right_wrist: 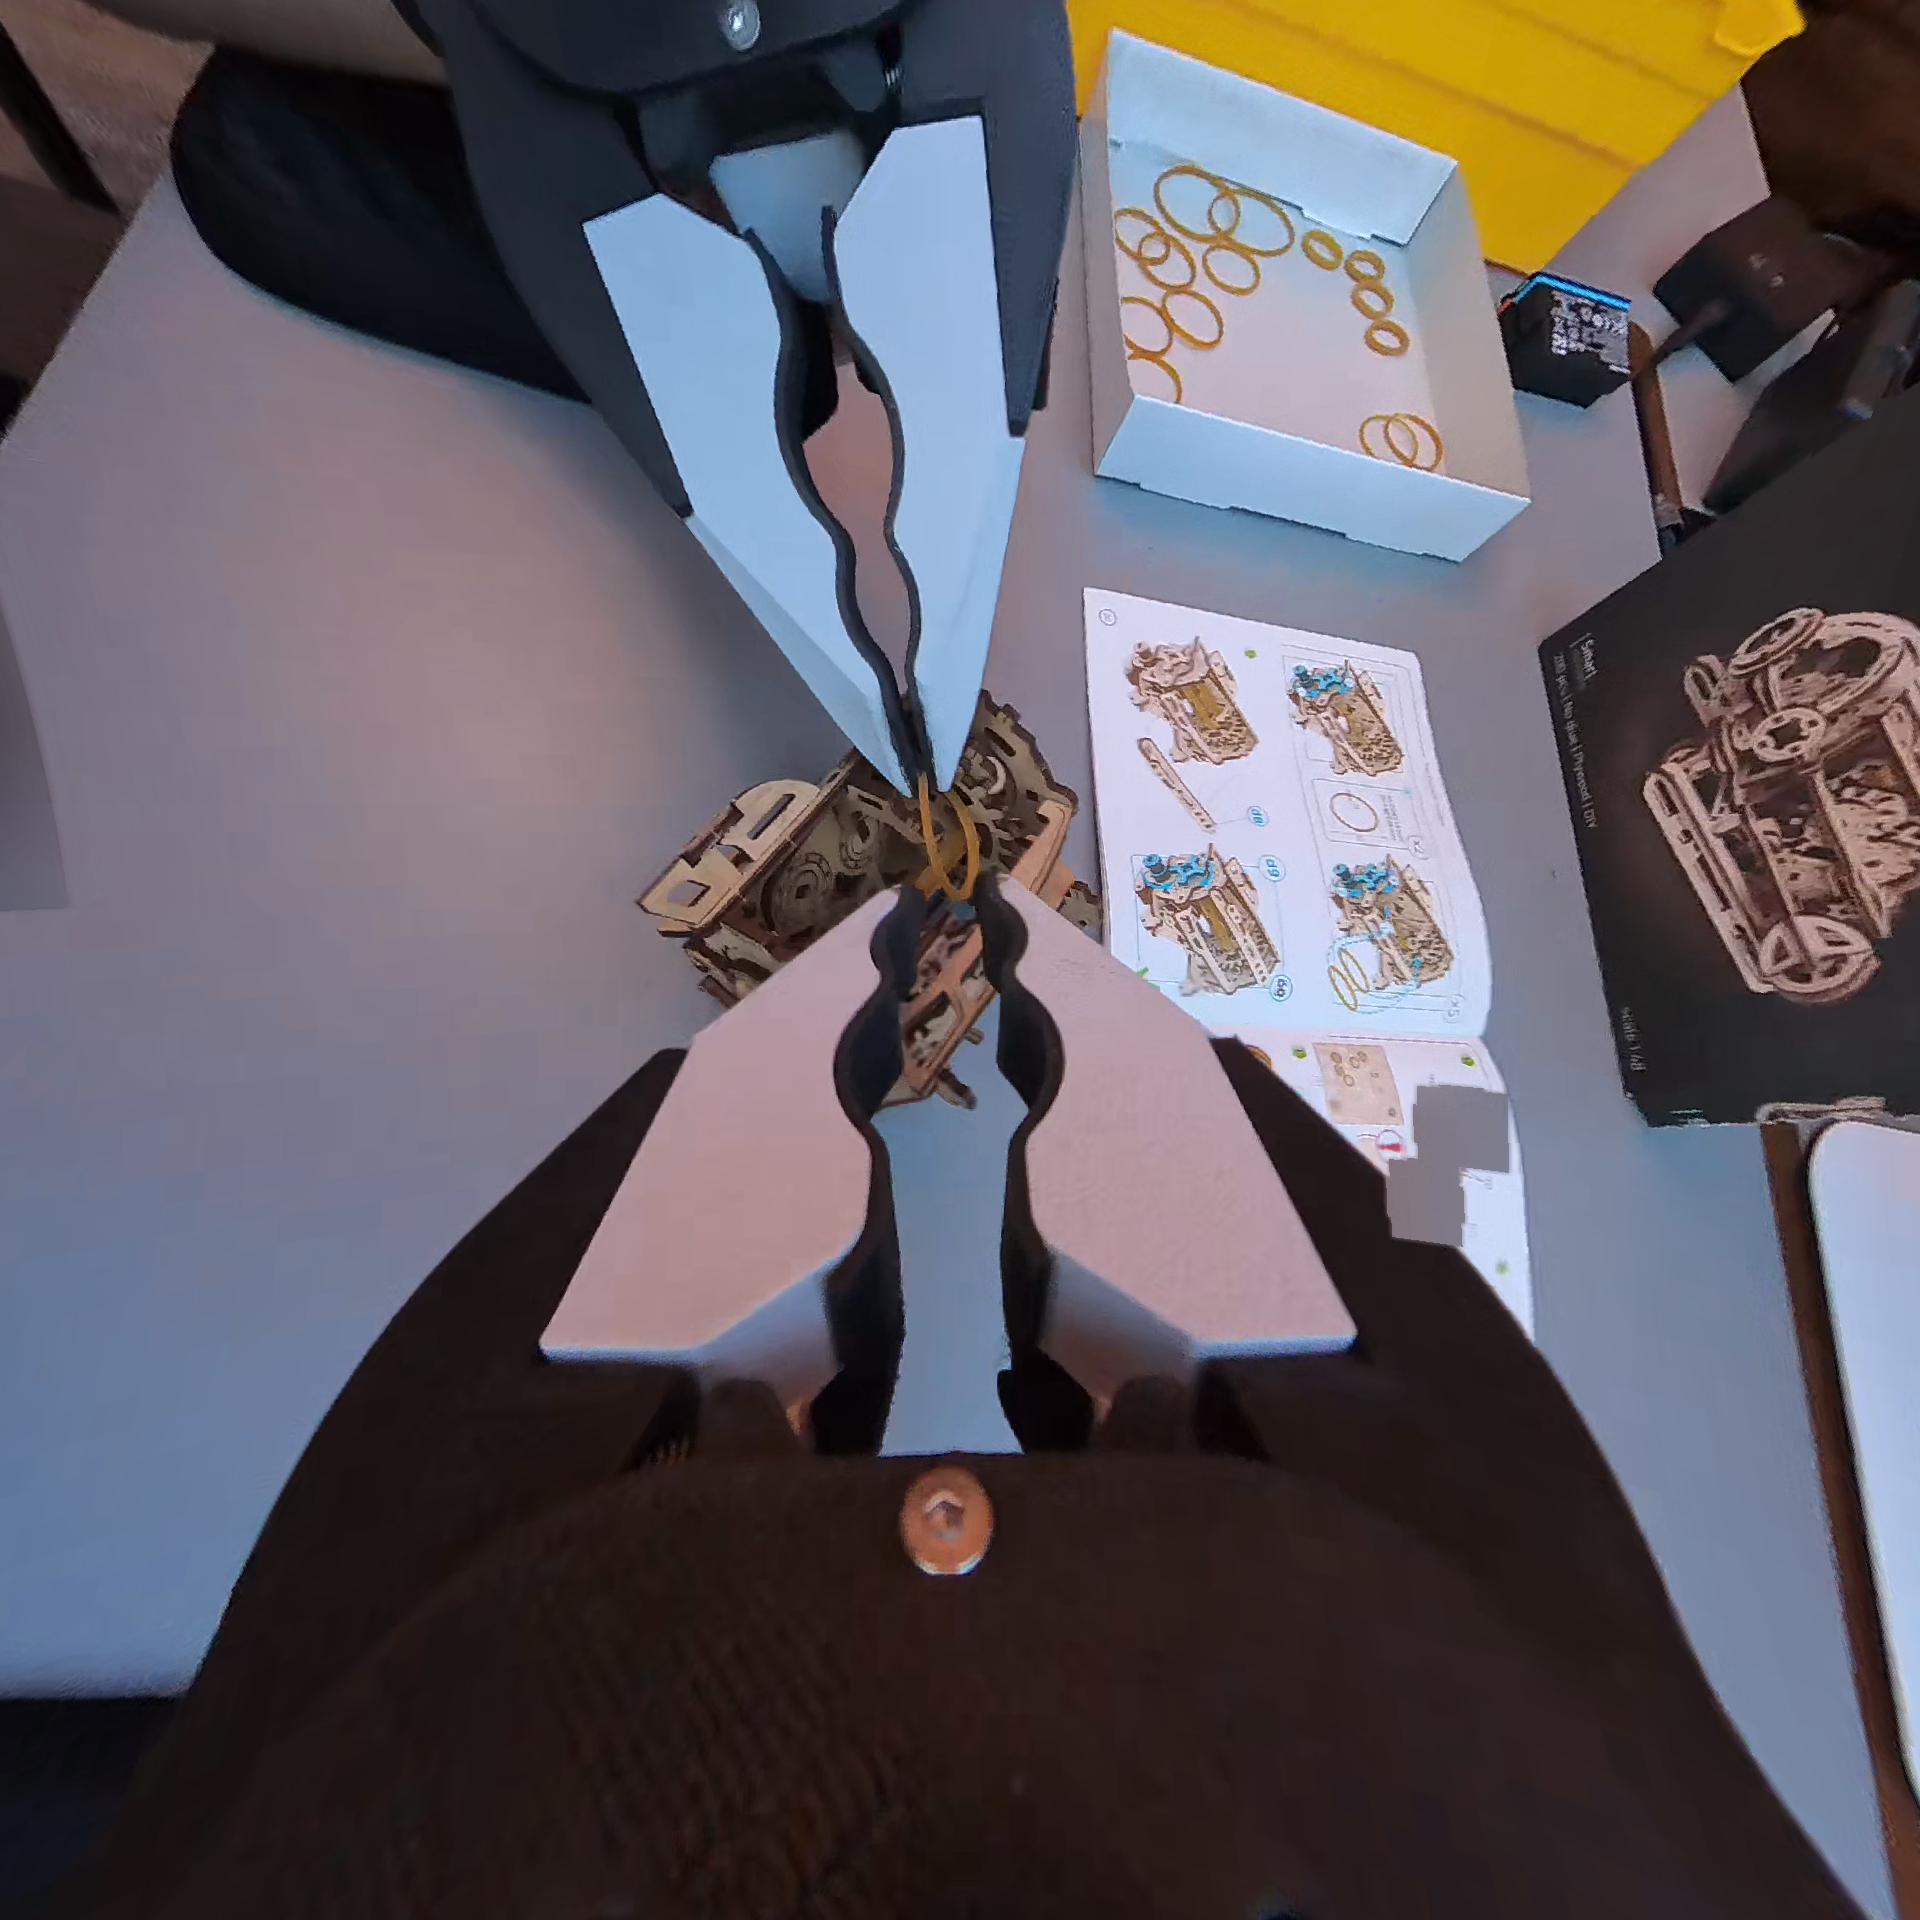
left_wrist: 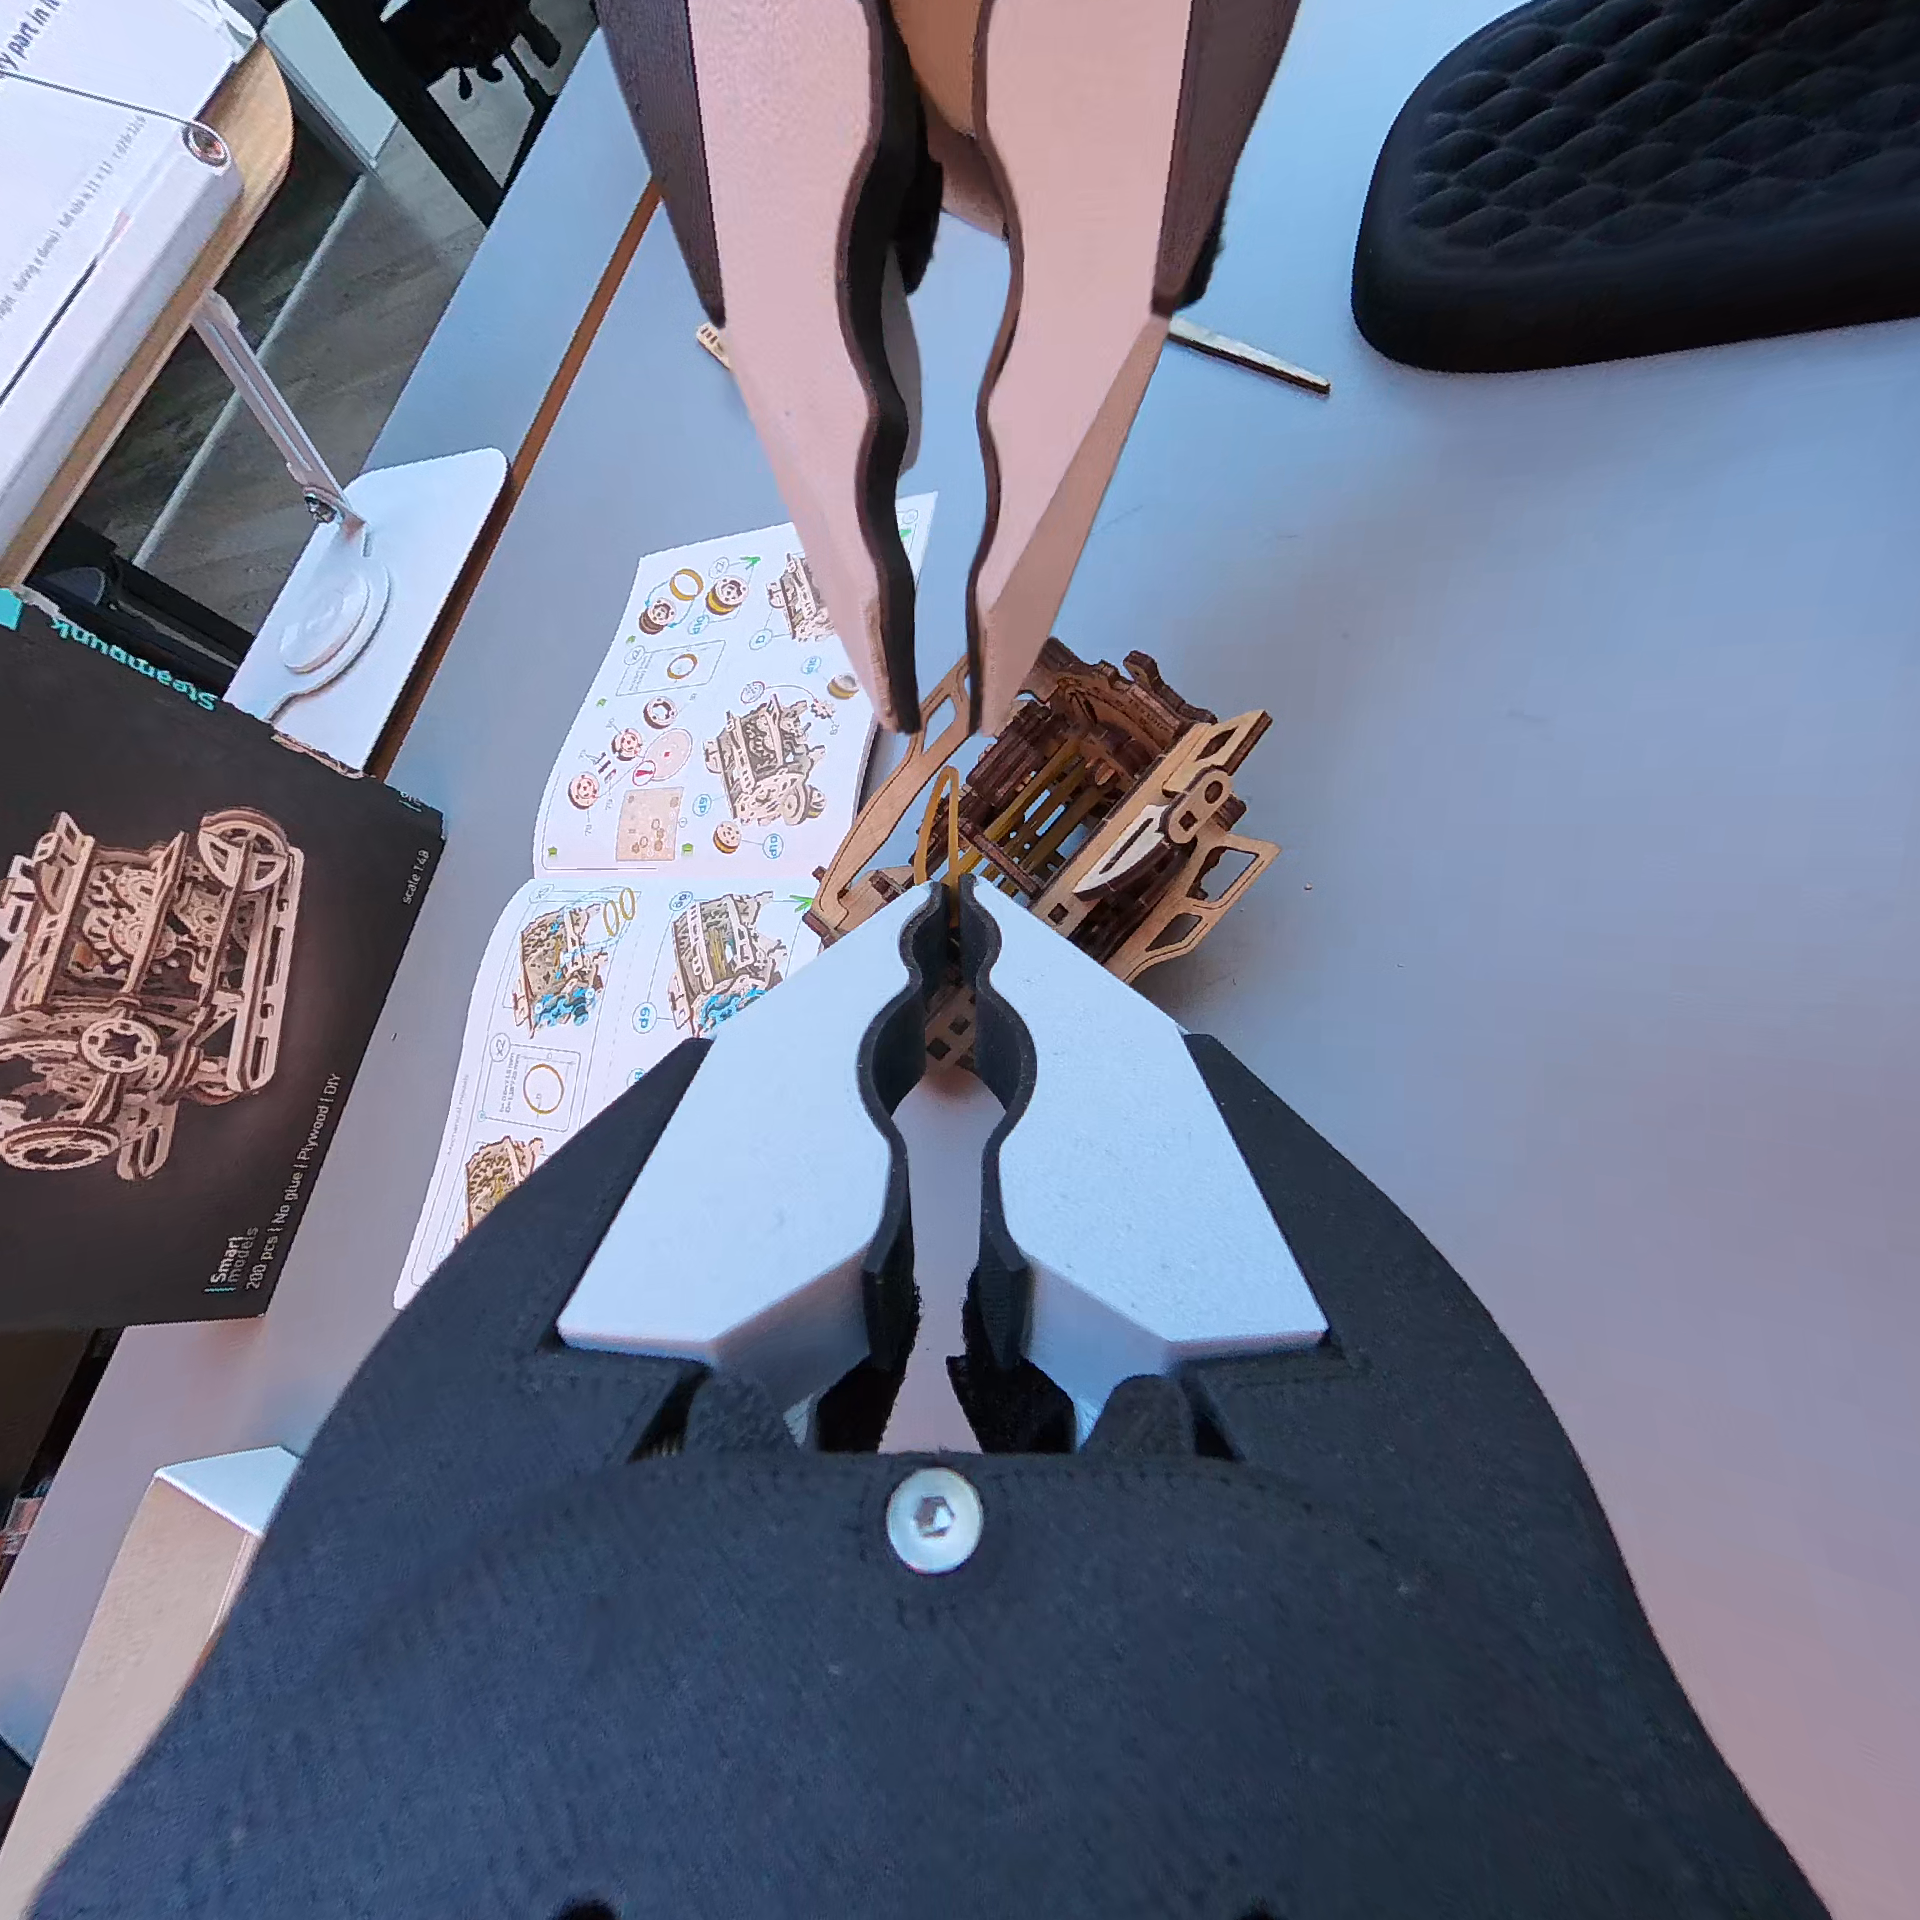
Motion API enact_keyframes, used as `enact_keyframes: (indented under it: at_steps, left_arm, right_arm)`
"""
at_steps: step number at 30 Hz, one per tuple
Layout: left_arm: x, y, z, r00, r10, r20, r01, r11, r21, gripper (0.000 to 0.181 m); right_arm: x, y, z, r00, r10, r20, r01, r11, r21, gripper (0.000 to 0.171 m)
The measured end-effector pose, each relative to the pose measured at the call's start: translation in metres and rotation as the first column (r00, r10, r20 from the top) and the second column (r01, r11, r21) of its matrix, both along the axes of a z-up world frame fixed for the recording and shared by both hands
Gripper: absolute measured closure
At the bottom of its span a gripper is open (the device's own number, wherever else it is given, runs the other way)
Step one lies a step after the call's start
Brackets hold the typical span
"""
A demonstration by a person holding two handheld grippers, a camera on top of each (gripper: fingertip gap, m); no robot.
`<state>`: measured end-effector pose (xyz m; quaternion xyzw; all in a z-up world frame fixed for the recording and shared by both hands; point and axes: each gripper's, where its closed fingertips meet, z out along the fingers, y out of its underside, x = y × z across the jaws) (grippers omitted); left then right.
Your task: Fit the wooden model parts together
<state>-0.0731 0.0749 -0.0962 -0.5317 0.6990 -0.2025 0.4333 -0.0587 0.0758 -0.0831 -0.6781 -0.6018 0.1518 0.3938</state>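
A partly built wooden model (left_wrist: 1122, 821) lies on the grey table; it also shows in the right wrist view (right_wrist: 790, 862). My left gripper (left_wrist: 949, 896), with white fingers, is shut on a yellow rubber band (left_wrist: 925, 836) just above the model. In the right wrist view the left gripper (right_wrist: 916, 774) comes down from the top and pinches the band (right_wrist: 927, 821). My right gripper (right_wrist: 943, 899), with pinkish fingers, faces it with its jaws a narrow gap apart. The band's free loop reaches its tips. In the left wrist view the right gripper (left_wrist: 940, 719) hangs from above.
An open instruction booklet (right_wrist: 1278, 810) lies beside the model. A black model box (right_wrist: 1766, 831) lies past the booklet. A white tray (right_wrist: 1299, 499) holds several rubber bands. A black cushion (left_wrist: 1642, 177), a white lamp base (left_wrist: 384, 582) and a loose wooden strip (left_wrist: 1247, 353) sit on the table. My two grippers' fingertips are within a few centimetres of each other.
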Motion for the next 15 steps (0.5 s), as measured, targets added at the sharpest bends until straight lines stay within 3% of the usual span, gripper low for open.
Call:
enact_keyframes:
  at_steps: [9, 15]
  left_arm:
    - [-0.0005, 0.0008, 0.0001, 1.0, 0.001, 0.002, -0.001, 1.0, -0.001, 0.181]
    - [-0.0007, 0.001, 0.0005, 1.0, 0.003, 0.007, -0.003, 1.0, -0.007, 0.181]
  right_arm:
    - [-0.0052, 0.003, -0.0061, 0.995, 0.053, 0.088, -0.063, 0.991, 0.118, 0.168]
    - [-0.007, 0.0034, -0.0084, 0.992, 0.058, 0.113, -0.076, 0.984, 0.16, 0.159]
